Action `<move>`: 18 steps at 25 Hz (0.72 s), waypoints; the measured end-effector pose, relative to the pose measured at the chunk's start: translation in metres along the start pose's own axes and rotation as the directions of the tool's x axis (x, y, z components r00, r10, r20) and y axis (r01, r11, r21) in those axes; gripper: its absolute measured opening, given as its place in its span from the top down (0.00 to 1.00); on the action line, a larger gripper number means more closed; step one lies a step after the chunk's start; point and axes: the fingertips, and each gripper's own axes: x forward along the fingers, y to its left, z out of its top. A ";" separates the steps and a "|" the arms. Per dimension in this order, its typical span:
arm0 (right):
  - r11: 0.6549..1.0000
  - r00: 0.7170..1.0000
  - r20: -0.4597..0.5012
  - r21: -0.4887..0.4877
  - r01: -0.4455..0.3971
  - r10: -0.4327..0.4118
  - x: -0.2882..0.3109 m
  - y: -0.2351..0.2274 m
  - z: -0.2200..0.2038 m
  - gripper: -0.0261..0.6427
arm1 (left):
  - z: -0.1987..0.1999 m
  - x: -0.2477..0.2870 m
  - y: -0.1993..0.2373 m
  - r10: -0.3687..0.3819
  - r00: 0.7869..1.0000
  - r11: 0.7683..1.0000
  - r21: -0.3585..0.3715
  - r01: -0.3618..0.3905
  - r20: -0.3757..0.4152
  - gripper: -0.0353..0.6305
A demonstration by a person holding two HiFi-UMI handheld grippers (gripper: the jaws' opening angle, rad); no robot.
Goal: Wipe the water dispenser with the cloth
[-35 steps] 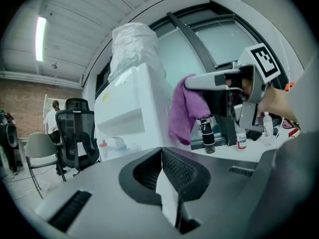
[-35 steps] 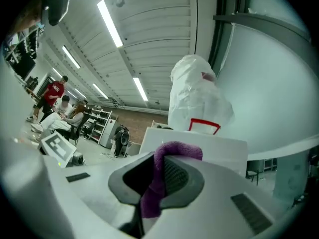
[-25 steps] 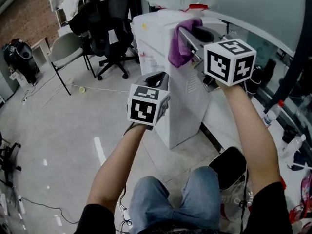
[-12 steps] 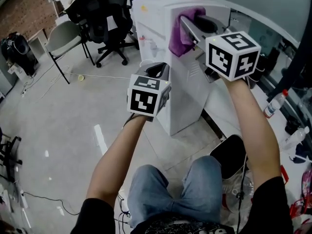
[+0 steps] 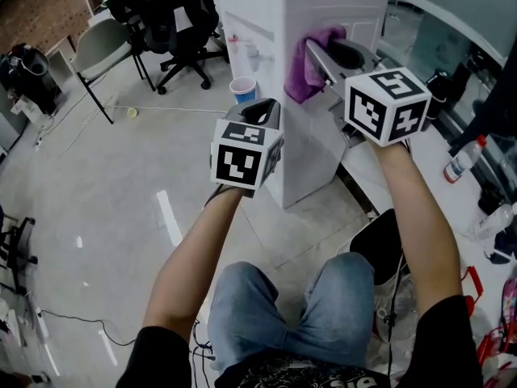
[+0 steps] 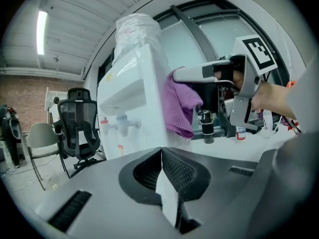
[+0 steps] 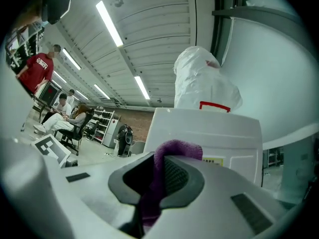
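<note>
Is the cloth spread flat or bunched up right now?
Bunched. The purple cloth is pinched in the right tool, its folds hanging in a clump against the side of the water dispenser.

1 dispenser [image 5: 327, 14]; 1 cloth [image 5: 302, 69]; perhaps 2 chairs [image 5: 98, 51] [image 5: 170, 18]

Left of and beyond the left gripper [image 5: 260, 118], a pale, glossy floor [image 5: 113, 184] runs to a brick wall [image 5: 32, 6], with black office chairs [image 5: 174, 18] and a grey chair [image 5: 98, 52] standing on it. To the right of the right gripper [image 5: 321, 56], a white counter [image 5: 464, 204] runs beneath large window panes [image 6: 224, 34]. Overhead, strip lights [image 7: 112, 21] cross a ribbed white ceiling [image 7: 149, 34].
</note>
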 end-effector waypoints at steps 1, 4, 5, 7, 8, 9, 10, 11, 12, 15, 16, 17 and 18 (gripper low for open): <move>1.000 1.000 -0.005 0.007 0.000 0.000 0.000 0.000 -0.007 0.91 | -0.004 0.001 0.000 0.000 1.000 1.000 -0.002 0.000 -0.004 0.91; 1.000 1.000 -0.015 0.029 0.004 -0.003 -0.003 0.000 -0.026 0.91 | -0.017 0.003 -0.002 0.000 1.000 1.000 -0.010 0.000 -0.019 0.91; 0.999 1.000 -0.020 0.034 0.005 -0.004 -0.004 0.001 -0.032 0.91 | -0.022 0.004 -0.002 -0.001 1.000 1.000 -0.012 0.001 -0.026 0.91; 0.999 0.999 -0.033 0.042 0.003 -0.001 -0.006 0.003 -0.045 0.91 | -0.032 0.004 -0.003 -0.001 0.999 1.000 -0.017 0.000 -0.040 0.91; 0.999 0.999 -0.040 0.047 0.002 0.000 -0.007 0.004 -0.051 0.91 | -0.037 0.004 -0.004 0.000 0.999 1.000 -0.021 -0.001 -0.047 0.91; 0.999 0.999 -0.044 0.054 0.003 -0.001 -0.008 0.004 -0.057 0.91 | -0.041 0.005 -0.005 0.000 0.999 1.000 -0.024 -0.002 -0.052 0.91; 0.998 0.999 -0.048 0.063 0.006 -0.003 -0.010 0.004 -0.063 0.91 | -0.045 0.005 -0.006 0.002 0.998 1.000 -0.026 -0.003 -0.056 0.91; 0.997 0.999 -0.051 0.073 0.010 -0.006 -0.011 0.005 -0.069 0.91 | -0.049 0.006 -0.006 0.003 0.998 1.000 -0.027 -0.004 -0.058 0.91; 0.996 0.999 -0.054 0.083 0.013 -0.009 -0.012 0.005 -0.075 0.91 | -0.052 0.007 -0.007 0.003 0.998 1.000 -0.026 -0.005 -0.060 0.91; 0.994 0.997 -0.073 0.106 0.019 -0.011 -0.016 0.008 -0.098 0.91 | -0.064 0.010 -0.013 -0.004 0.997 1.000 -0.026 0.002 -0.073 0.91; 0.993 0.996 -0.084 0.113 0.021 -0.011 -0.017 0.010 -0.107 0.91 | -0.068 0.011 -0.015 -0.007 0.997 1.000 -0.027 0.005 -0.079 0.91; 0.993 0.995 -0.094 0.119 0.023 -0.011 -0.018 0.011 -0.116 0.91 | -0.073 0.011 -0.017 -0.010 0.996 1.000 -0.029 0.007 -0.084 0.91; 0.992 0.995 -0.103 0.126 0.024 -0.011 -0.020 0.012 -0.123 0.91 | -0.077 0.011 -0.018 -0.011 0.996 0.999 -0.032 0.008 -0.088 0.91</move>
